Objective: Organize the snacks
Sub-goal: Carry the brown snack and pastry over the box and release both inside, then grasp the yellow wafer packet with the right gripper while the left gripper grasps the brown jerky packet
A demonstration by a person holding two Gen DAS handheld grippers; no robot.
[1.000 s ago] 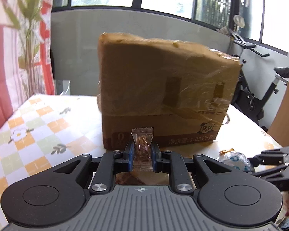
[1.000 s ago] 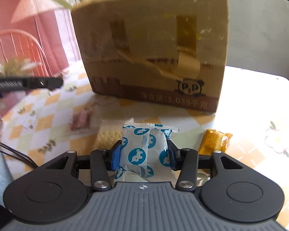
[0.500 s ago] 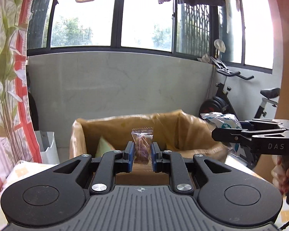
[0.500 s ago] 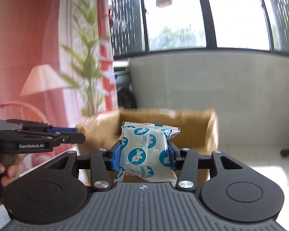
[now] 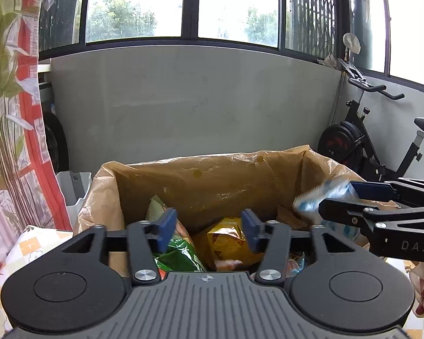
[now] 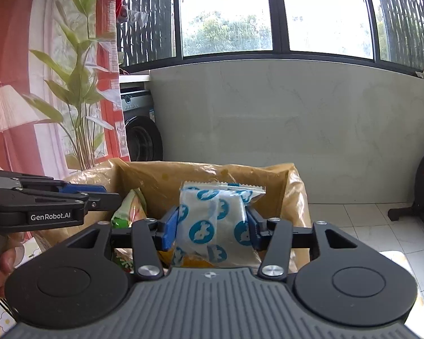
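A cardboard box point(image 5: 212, 186) lined with brown plastic stands open just below both grippers; it also shows in the right wrist view point(image 6: 161, 175). A yellow bag point(image 5: 226, 240) and a green bag point(image 5: 178, 251) lie inside with other snacks. My left gripper point(image 5: 209, 226) hangs over the opening, its jaws opening with nothing between them. My right gripper point(image 6: 212, 226) is over the box too. Its jaws are opening, and the blue-and-white snack packet point(image 6: 212, 220) still sits upright between the pads. From the left wrist view that packet point(image 5: 313, 197) is a blur at the right gripper's point(image 5: 333, 197) tip.
The box stands on a table with a checked cloth point(image 5: 28, 243). A red floral curtain point(image 5: 8, 113) hangs at the left and a white bin point(image 5: 73, 186) stands behind it. An exercise bike point(image 5: 367, 141) is at the right, a washing machine point(image 6: 141, 135) by the wall.
Both grippers rose from the table in front of the box to above its open top. The left jaws spread and the small brown candy is gone from them. The right still carries its packet.
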